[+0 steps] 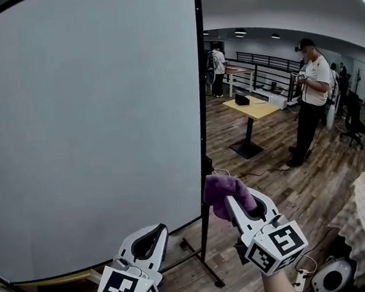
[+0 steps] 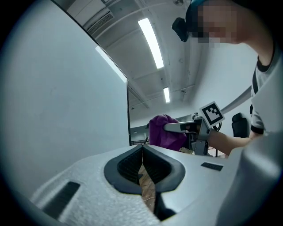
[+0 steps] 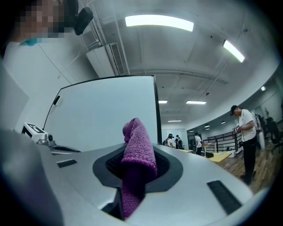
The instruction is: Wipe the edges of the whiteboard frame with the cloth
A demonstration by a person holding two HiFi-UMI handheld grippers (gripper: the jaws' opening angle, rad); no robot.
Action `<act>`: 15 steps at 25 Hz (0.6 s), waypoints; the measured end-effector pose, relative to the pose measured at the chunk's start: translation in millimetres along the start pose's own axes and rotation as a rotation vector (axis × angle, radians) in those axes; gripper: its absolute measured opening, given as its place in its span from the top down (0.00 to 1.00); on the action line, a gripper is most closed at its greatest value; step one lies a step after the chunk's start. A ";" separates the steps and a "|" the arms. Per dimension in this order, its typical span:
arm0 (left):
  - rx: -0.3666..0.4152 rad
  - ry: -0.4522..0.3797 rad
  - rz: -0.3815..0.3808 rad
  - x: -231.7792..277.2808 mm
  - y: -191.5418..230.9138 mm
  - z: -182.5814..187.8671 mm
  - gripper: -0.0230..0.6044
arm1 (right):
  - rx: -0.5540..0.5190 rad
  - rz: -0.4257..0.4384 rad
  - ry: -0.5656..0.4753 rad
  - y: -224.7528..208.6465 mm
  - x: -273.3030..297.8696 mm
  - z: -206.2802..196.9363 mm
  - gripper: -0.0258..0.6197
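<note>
A large whiteboard (image 1: 89, 119) on a stand fills the left of the head view, with a thin black frame (image 1: 202, 107) down its right edge. My right gripper (image 1: 235, 201) is shut on a purple cloth (image 1: 223, 190), which bunches just right of the frame's lower part, very near it. In the right gripper view the purple cloth (image 3: 138, 154) sticks up between the jaws, the frame edge (image 3: 156, 110) behind it. My left gripper (image 1: 154, 232) hangs low before the board's bottom edge, shut and empty. The left gripper view shows the cloth (image 2: 166, 131) beside the frame (image 2: 128, 114).
The board's stand legs (image 1: 201, 263) spread over the wooden floor. A person (image 1: 310, 99) stands at the right by a yellow table (image 1: 251, 110); others stand further back by a railing. A power strip (image 1: 303, 278) and a round device (image 1: 331, 278) lie at the lower right.
</note>
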State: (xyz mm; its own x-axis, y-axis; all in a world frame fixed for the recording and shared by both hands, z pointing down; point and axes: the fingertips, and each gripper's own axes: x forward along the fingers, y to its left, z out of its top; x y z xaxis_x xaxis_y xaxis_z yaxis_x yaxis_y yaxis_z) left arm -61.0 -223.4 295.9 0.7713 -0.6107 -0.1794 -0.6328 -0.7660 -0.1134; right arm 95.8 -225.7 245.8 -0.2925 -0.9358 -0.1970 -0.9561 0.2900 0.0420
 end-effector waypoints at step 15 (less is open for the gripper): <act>-0.025 -0.023 -0.125 61.7 10.9 3.9 0.93 | -0.028 -0.061 -0.027 -55.0 56.1 29.8 0.84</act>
State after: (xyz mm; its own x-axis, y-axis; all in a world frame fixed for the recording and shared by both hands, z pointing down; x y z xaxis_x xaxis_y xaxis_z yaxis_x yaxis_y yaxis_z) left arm -20.6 -268.6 279.8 0.8422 -0.5055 -0.1876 -0.5296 -0.8408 -0.1121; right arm 132.4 -288.1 203.2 -0.2330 -0.9457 -0.2267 -0.9725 0.2261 0.0561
